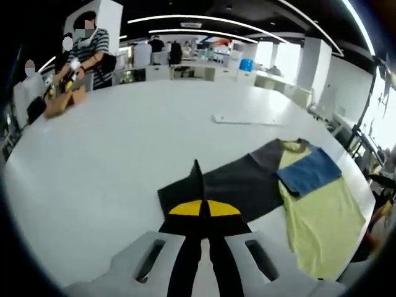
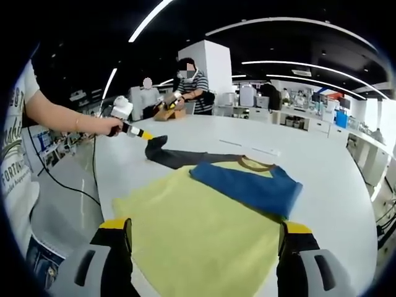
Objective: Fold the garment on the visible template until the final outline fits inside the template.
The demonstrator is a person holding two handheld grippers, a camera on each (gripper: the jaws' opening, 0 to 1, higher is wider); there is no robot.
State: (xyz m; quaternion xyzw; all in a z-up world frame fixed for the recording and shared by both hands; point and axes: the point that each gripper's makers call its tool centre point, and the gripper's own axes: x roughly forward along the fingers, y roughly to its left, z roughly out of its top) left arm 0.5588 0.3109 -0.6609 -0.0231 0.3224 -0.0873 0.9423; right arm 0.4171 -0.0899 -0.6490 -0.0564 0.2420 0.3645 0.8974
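Observation:
A T-shirt with a pale yellow body [image 1: 322, 216] lies flat on the white table [image 1: 124, 154]. Its blue sleeve [image 1: 308, 170] is folded onto the chest. The dark grey sleeve [image 1: 241, 182] stretches away from the body, and my left gripper [image 1: 199, 185] is shut on its end. In the right gripper view the left gripper [image 2: 139, 132] holds that sleeve end [image 2: 156, 145] raised a little off the table. My right gripper [image 2: 204, 238] stands open just above the yellow hem [image 2: 198, 223], jaws wide apart, touching nothing.
A flat pale sheet [image 1: 247, 117] lies on the table beyond the shirt. A person in a striped top [image 1: 86, 49] works with brown things [image 1: 62, 99] at the far edge. The table edge [image 2: 105, 185] runs near the shirt's hem.

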